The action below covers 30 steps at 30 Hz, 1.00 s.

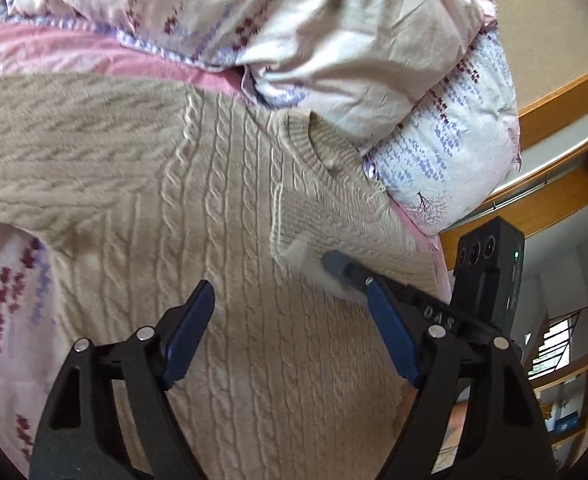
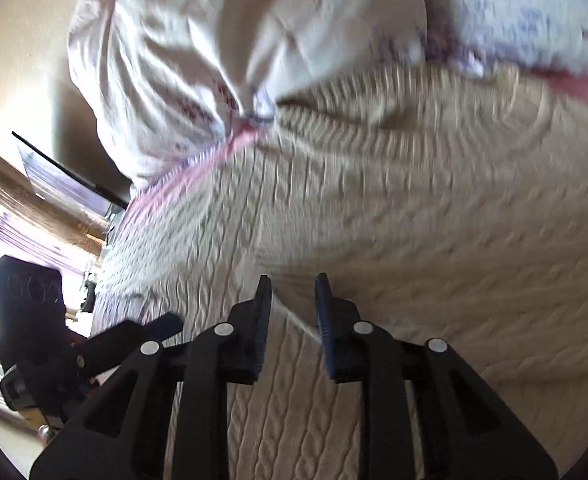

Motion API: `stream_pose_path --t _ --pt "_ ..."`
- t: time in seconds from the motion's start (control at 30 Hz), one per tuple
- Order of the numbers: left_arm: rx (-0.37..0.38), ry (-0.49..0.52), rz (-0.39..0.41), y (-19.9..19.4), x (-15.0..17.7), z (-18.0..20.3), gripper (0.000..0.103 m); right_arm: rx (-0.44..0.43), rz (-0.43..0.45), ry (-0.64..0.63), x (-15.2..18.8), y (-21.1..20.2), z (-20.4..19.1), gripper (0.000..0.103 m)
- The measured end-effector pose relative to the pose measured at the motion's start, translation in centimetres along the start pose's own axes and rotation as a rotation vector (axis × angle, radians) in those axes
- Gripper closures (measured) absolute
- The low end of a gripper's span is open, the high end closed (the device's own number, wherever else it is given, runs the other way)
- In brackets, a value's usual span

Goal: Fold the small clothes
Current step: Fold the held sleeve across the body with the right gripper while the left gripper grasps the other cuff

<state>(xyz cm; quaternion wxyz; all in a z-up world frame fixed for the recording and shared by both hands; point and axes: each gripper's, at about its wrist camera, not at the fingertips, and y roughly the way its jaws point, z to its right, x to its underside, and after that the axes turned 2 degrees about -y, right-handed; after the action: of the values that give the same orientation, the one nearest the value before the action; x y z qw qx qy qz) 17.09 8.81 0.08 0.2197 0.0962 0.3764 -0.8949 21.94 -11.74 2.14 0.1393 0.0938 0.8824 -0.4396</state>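
A beige cable-knit sweater [image 1: 222, 208] lies spread on the floral bed sheet [image 1: 10, 280] against a crumpled pale quilt [image 1: 313, 40], left gripper [image 1: 290, 304] fingers wide above the ribbed body, right gripper [image 2: 292, 300] fingers narrowed on a folded sleeve edge.

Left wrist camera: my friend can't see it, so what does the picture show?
A beige cable-knit sweater lies spread on a flowery bed sheet, with the left claw open just above it. The right claw reaches in over the sweater's sleeve, and a rumpled floral duvet is heaped behind.
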Motion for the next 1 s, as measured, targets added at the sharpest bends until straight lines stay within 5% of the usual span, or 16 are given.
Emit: stream_pose_path --t 0.1,0.33,0.4,0.53,0.7,0.83,1.0 --pt "0.015 -0.023 -0.036 1.6 0.1 0.2 0.029 -0.022 0.062 0.082 1.1 -3.2 2.0 0.057" --pt "0.026 -0.123 -0.09 4.9 -0.3 0.9 0.058 0.089 0.358 0.429 5.5 -14.9 11.7 0.056" --pt "0.012 -0.152 -0.096 5.8 -0.7 0.7 0.076 0.103 0.409 0.559 7.0 -17.2 15.4 0.056" --pt "-0.001 -0.177 -0.098 6.3 -1.4 0.2 0.083 0.063 0.416 0.703 8.3 -18.1 19.6 0.058" --pt "-0.024 -0.157 -0.086 6.2 -1.5 0.3 0.083 0.059 0.462 0.762 7.9 -18.0 21.5 0.062" --pt "-0.057 -0.125 -0.071 6.1 -2.0 0.4 0.094 0.088 0.483 0.736 6.9 -17.5 22.1 0.092" --pt "-0.103 -0.058 0.024 3.9 -3.0 0.2 0.095 0.129 0.535 0.612 7.4 -18.8 20.0 0.093"
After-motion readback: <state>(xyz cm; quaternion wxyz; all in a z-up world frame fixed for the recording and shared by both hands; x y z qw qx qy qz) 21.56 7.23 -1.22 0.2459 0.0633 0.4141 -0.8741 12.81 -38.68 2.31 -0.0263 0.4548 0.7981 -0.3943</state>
